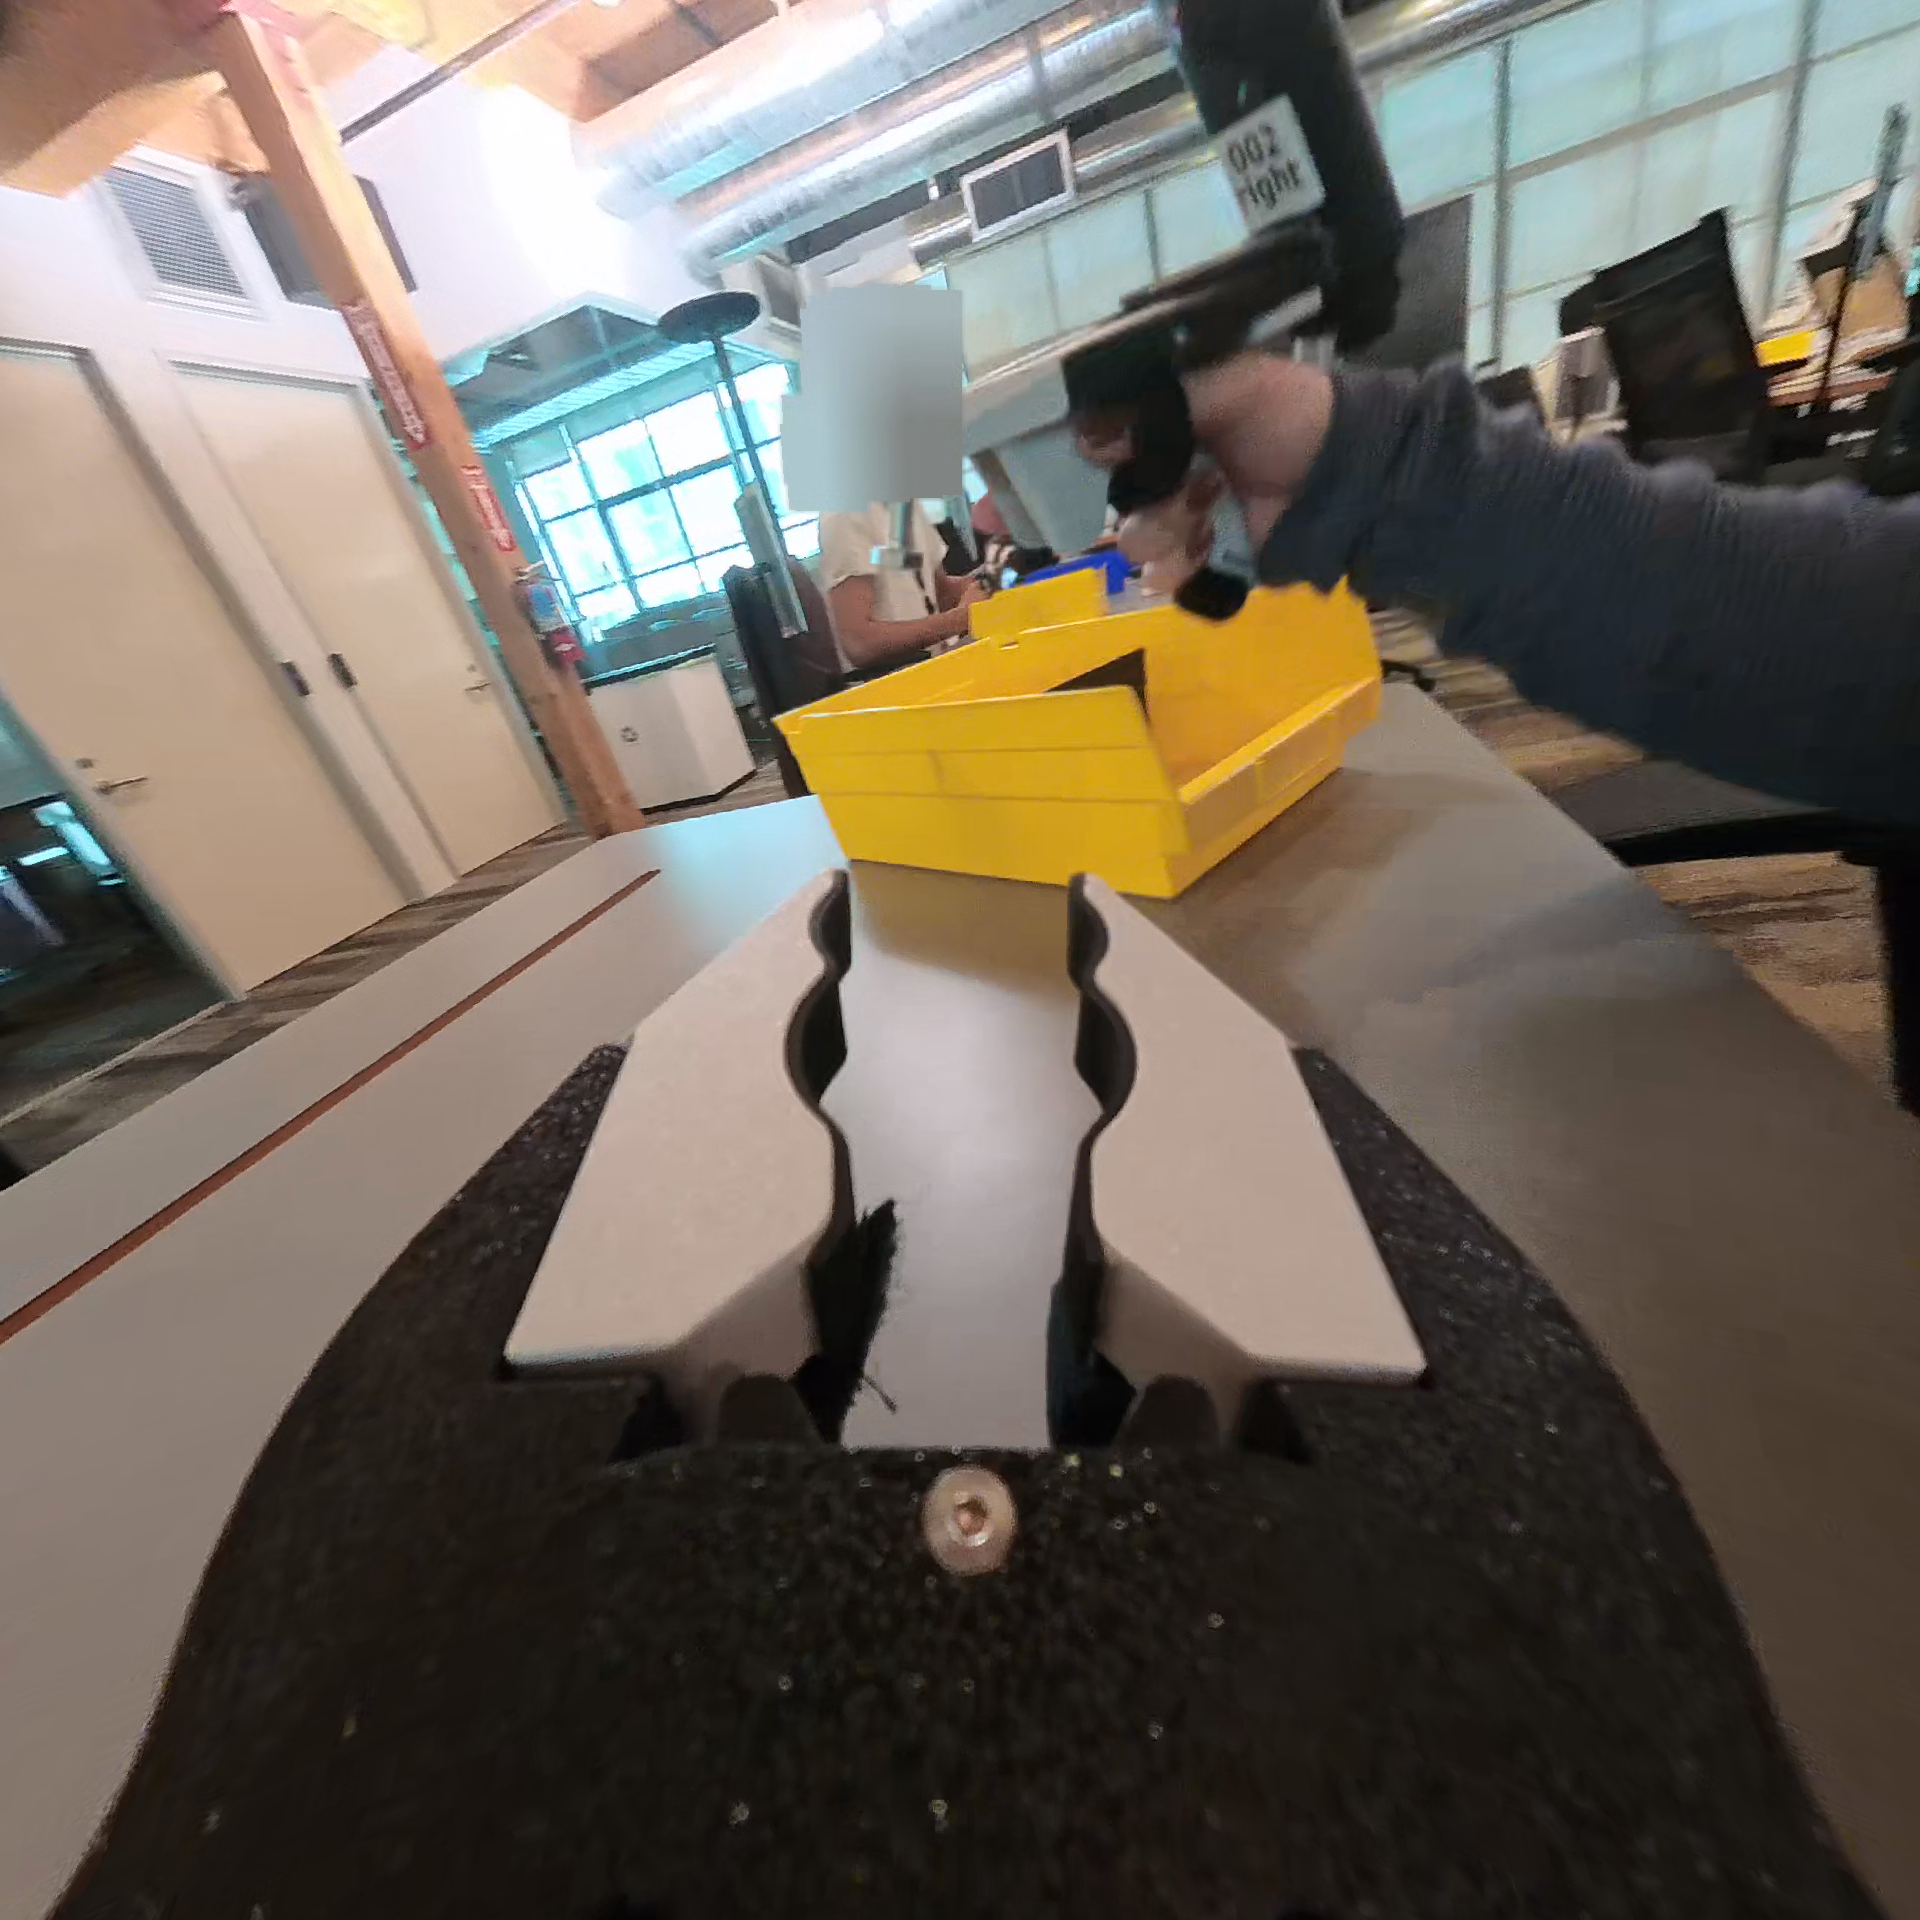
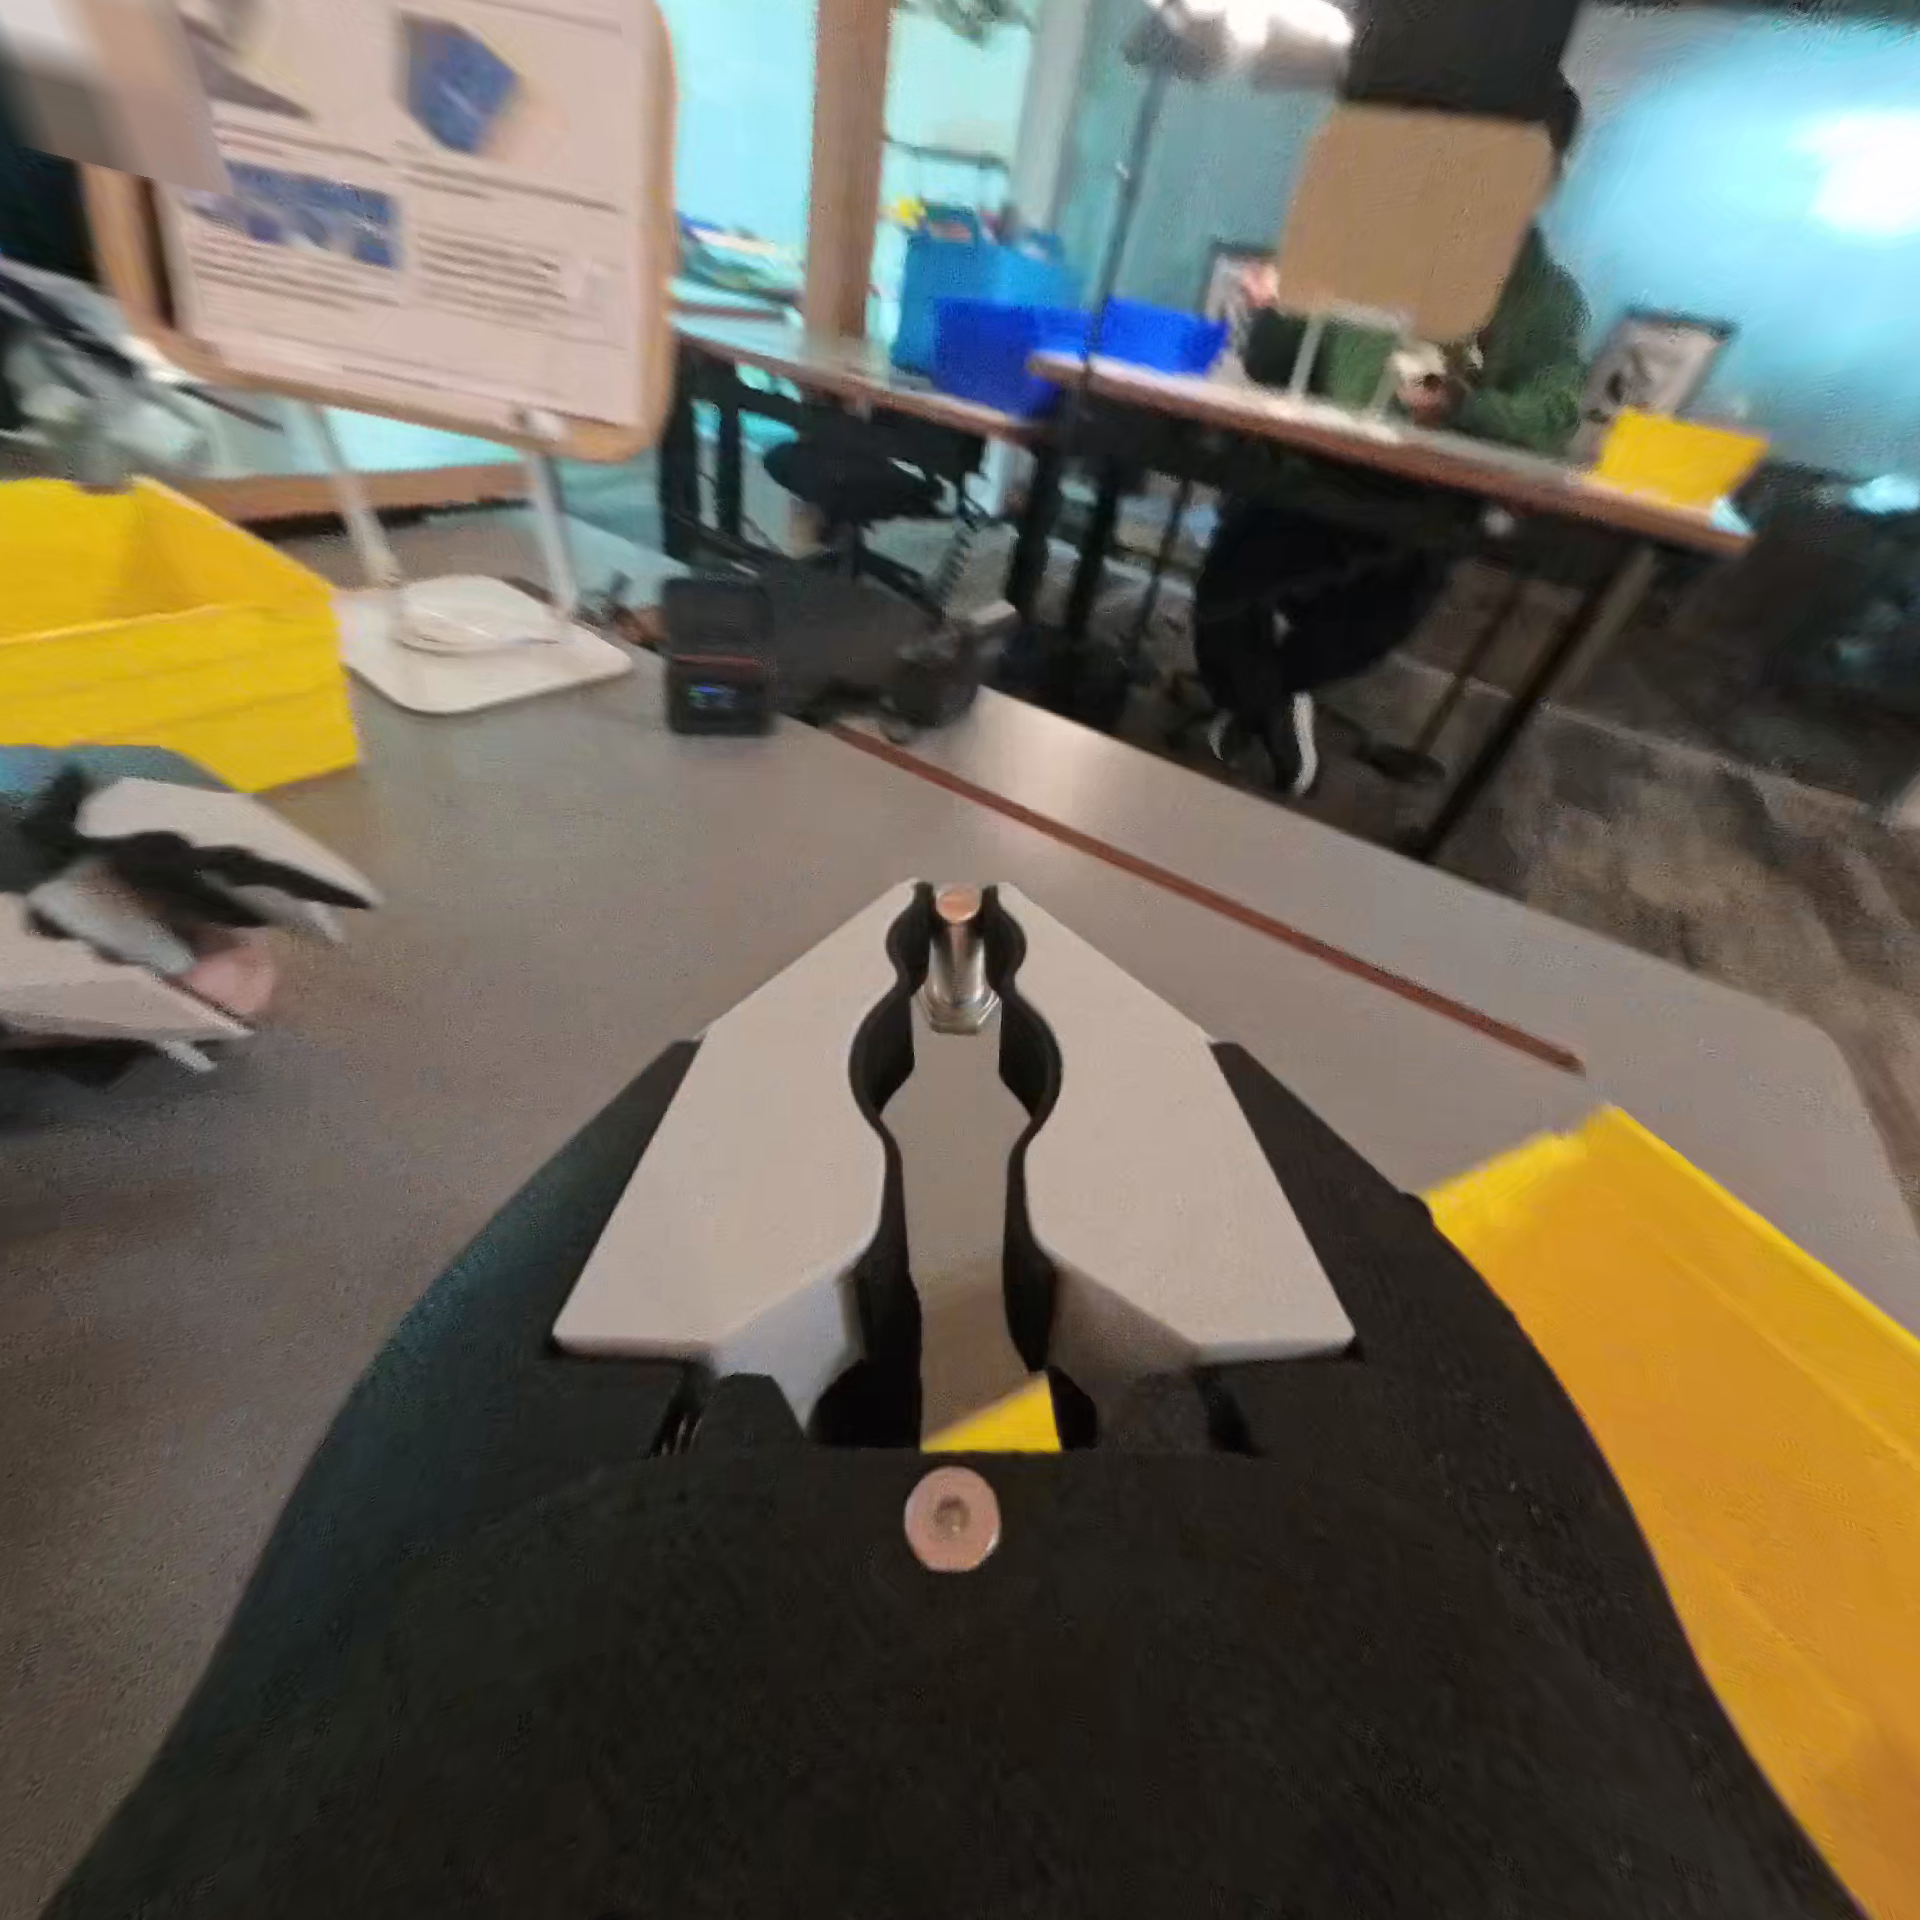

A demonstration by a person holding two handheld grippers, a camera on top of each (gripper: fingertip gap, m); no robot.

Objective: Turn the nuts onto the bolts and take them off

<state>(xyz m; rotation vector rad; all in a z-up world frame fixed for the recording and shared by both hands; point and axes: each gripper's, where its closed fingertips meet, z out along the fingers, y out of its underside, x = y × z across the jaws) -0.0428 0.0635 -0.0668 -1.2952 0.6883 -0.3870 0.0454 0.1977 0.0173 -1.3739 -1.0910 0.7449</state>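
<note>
My right gripper (image 2: 954, 896) is shut on a silver hex-head bolt (image 2: 953, 971); the shank is pinched between the fingertips and the hex head hangs toward the camera, above the grey table (image 2: 623, 987). My left gripper (image 1: 958, 883) is open and empty, low over the table, pointing at a yellow bin (image 1: 1039, 790). In the left wrist view the right gripper's black body (image 1: 1226, 343) is held in a hand with a dark sleeve above that bin. In the right wrist view the left gripper's grey fingers (image 2: 208, 831) show at the left edge. No nut is visible.
A second yellow bin (image 2: 1704, 1371) lies under my right gripper at the lower right, another (image 2: 156, 623) at far left. A white pad (image 2: 478, 655) and a small black device (image 2: 719, 655) sit at the table's far edge. People sit at tables behind. The grippers' ends are close to 20 cm from one another.
</note>
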